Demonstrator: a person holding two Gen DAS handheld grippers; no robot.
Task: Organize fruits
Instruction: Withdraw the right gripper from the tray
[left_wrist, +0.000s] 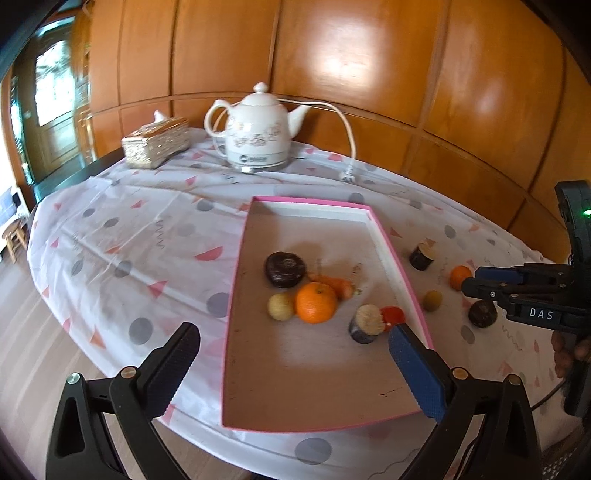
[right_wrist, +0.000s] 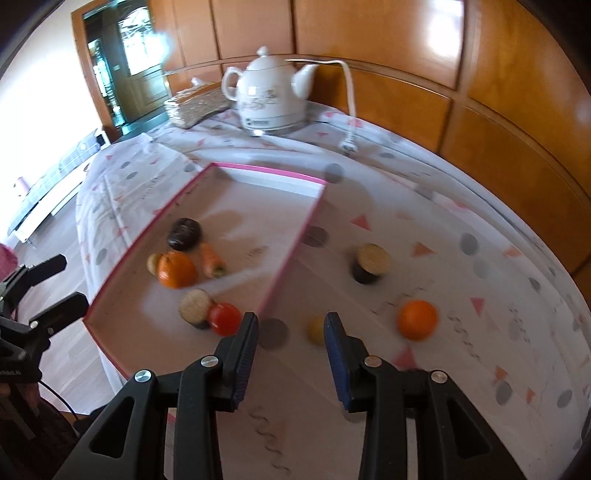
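Observation:
A pink-rimmed box lid lies on the table and holds an orange, a dark round fruit, a carrot, a pale yellow ball, a cut eggplant piece and a tomato. On the cloth to its right lie another eggplant piece, a small orange, a yellow-green fruit and a dark fruit. My left gripper is open and empty over the lid's near end. My right gripper is open and empty, just short of the yellow-green fruit.
A white electric kettle with its cord and plug stands at the back. A woven tissue box sits to its left. The table has a dotted white cloth and backs onto wood panelling; its left and near edges drop to the floor.

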